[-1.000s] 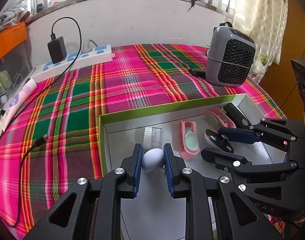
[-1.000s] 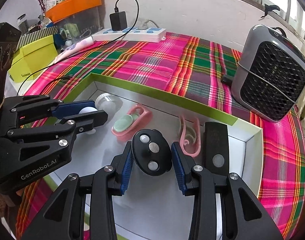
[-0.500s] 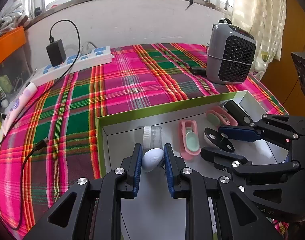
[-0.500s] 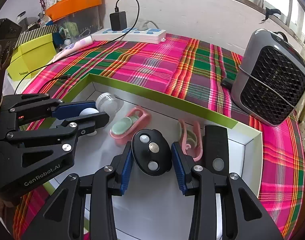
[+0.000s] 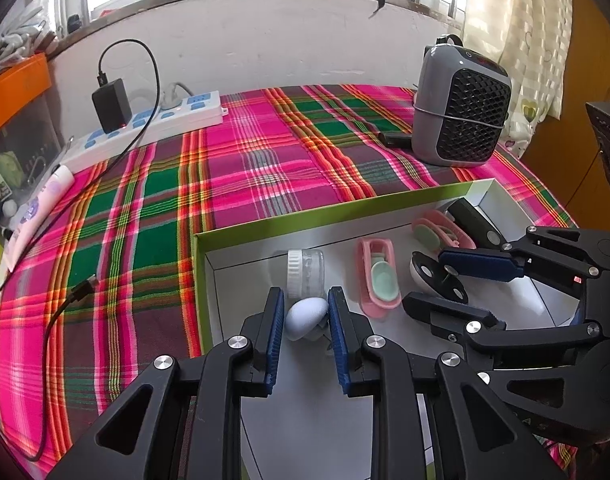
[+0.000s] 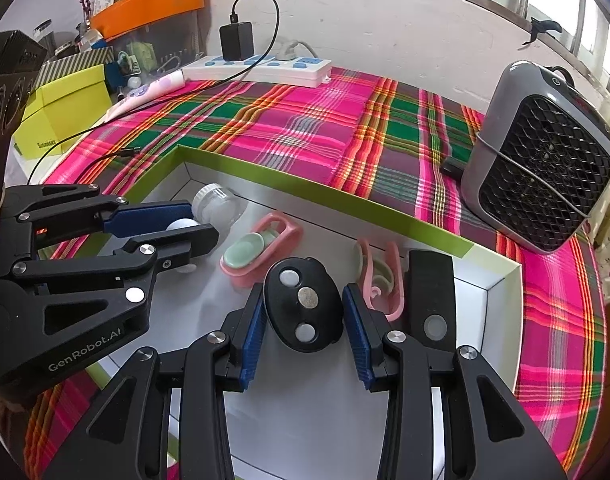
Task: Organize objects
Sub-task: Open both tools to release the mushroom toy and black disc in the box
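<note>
- L gripper [image 5: 305, 312]: narrow, pads round pale egg-shaped piece [image 5: 306, 317]; left pad's contact unclear.
- R gripper [image 6: 303, 312]: clamped on black oval disc [image 6: 303, 305], inside green-rimmed box [image 6: 397, 216].

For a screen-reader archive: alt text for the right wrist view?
The right tongs grip a black oval piece above a green-rimmed box. Beside them, the left tongs pinch a small white egg-shaped object.

On the pink-and-green plaid cloth [image 5: 265, 168], a grey mesh-fronted heater, perhaps a fan [image 5: 461, 108], stands opposite a white power strip [image 5: 153, 124].
</note>
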`<act>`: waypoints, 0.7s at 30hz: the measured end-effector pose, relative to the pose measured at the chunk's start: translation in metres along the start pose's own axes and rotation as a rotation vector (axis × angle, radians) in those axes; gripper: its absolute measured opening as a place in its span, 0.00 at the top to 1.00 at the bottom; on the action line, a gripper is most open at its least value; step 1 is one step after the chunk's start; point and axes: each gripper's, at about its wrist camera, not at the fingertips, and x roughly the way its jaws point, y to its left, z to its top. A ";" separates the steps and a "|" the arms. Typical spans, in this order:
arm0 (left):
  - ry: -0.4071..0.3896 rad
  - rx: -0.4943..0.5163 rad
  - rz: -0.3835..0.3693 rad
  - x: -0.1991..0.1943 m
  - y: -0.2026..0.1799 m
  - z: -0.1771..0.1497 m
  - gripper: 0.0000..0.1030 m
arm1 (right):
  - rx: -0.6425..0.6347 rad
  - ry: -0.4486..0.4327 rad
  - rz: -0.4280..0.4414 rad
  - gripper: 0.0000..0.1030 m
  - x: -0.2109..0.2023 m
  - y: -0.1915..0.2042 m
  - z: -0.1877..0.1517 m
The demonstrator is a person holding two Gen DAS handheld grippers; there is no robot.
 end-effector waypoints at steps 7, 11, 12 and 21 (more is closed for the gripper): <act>-0.001 -0.005 -0.008 -0.005 -0.001 -0.004 0.74 | 0.007 -0.009 -0.002 0.57 -0.004 0.000 -0.001; -0.014 -0.015 -0.005 -0.012 0.001 -0.005 0.69 | 0.009 -0.019 -0.008 0.57 -0.008 0.001 -0.003; -0.015 -0.018 -0.002 -0.014 0.001 -0.006 0.68 | 0.011 -0.019 -0.007 0.57 -0.009 0.001 -0.003; -0.036 -0.035 0.004 -0.032 0.004 -0.012 0.68 | 0.037 -0.043 -0.007 0.57 -0.021 0.001 -0.008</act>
